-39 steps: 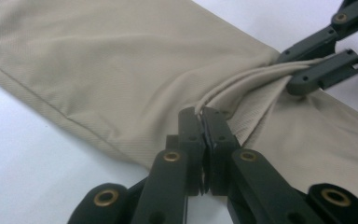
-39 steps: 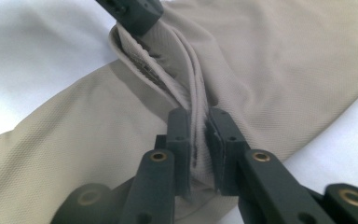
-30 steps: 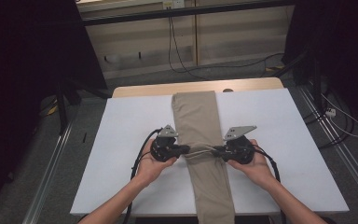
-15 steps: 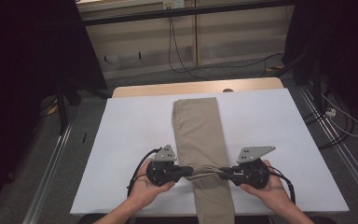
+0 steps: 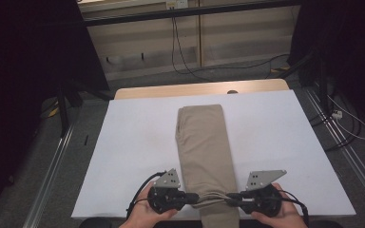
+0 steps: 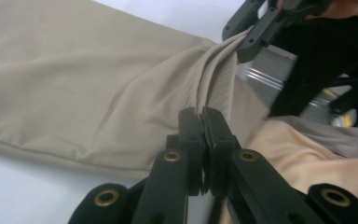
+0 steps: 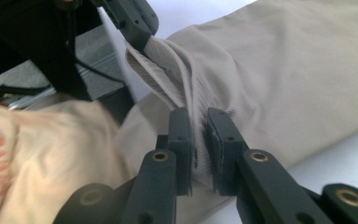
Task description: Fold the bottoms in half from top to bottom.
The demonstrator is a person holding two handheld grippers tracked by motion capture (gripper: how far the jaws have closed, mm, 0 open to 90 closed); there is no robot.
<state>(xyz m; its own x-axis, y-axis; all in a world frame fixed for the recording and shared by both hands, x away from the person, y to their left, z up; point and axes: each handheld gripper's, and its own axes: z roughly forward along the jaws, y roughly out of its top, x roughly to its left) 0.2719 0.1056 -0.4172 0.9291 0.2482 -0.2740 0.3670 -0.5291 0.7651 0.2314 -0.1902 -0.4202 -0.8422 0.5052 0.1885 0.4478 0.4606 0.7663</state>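
The long folded strip of beige cloth [image 5: 204, 152] runs lengthwise away from the bench's [image 5: 133, 142] near edge; there both hand-held grippers, left [image 5: 194, 198] and right [image 5: 232, 195], pinch it, apparently equally near.

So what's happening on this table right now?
A person is handling folded khaki trousers on a white table. The left gripper and right gripper are each shut on the fabric from opposite sides near the table's front edge, bunching it into a ridge between them. The far end lies flat.
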